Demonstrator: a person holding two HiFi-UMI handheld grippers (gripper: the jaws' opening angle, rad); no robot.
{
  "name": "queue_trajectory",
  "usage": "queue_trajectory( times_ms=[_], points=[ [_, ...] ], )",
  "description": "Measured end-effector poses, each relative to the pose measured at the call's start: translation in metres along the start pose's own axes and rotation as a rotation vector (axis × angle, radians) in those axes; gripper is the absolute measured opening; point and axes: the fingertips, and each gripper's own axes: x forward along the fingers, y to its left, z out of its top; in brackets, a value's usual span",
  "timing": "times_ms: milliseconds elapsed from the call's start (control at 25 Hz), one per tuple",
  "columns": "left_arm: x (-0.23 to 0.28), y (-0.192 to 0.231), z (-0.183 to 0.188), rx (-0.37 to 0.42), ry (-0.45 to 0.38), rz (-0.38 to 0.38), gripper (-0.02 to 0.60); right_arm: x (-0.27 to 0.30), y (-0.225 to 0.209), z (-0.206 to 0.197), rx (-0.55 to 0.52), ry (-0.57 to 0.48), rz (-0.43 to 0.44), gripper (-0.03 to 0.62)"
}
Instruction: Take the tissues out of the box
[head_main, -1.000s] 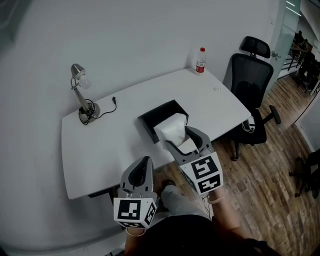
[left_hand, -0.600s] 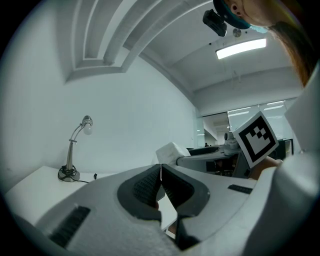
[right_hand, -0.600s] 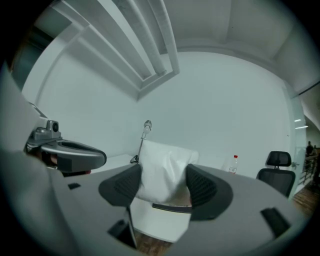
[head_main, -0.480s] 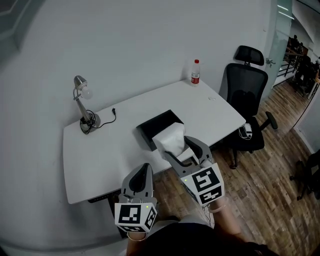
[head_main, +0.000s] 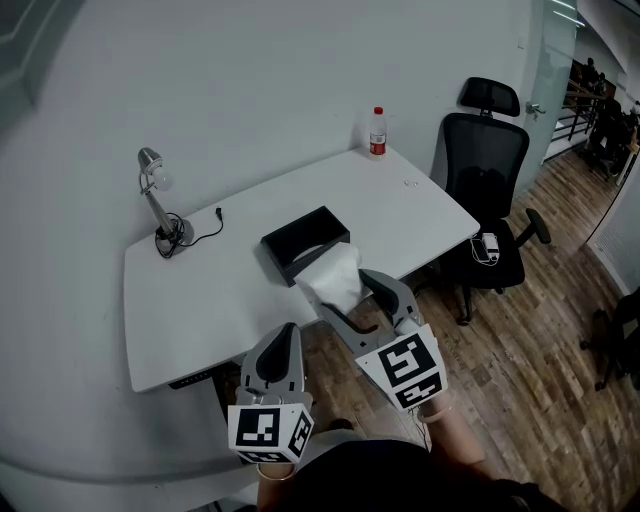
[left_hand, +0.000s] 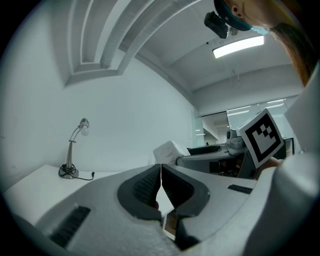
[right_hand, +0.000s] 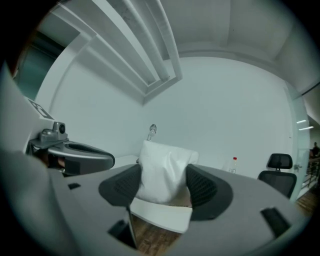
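A white wad of tissues hangs over the table's front edge, just in front of the black tissue box. My right gripper is shut on it, one jaw on each side. In the right gripper view the tissues fill the gap between the pads of the right gripper. My left gripper is shut with nothing in it, held low and near the body, left of the right one. The left gripper view shows the left gripper with its jaws pressed together and the tissues beyond them.
The white table carries a desk lamp with its cord at the back left and a bottle at the back right corner. A black office chair stands to the right on the wooden floor.
The right gripper has drawn the tissues back from the box toward the table's front edge. The left gripper stays shut in much the same place.
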Motion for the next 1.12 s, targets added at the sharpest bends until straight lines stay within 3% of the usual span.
queue_trajectory(
  times_ms=[400, 1120],
  points=[
    [-0.029, -0.033, 0.006, 0.011, -0.013, 0.065, 0.028, -0.042, 0.005, -0.001, -0.022, -0.033, 0.040, 0.295],
    [-0.066, -0.099, 0.011, 0.036, -0.017, 0.081, 0.028, -0.114, 0.008, -0.003, -0.012, -0.087, 0.061, 0.295]
  ],
)
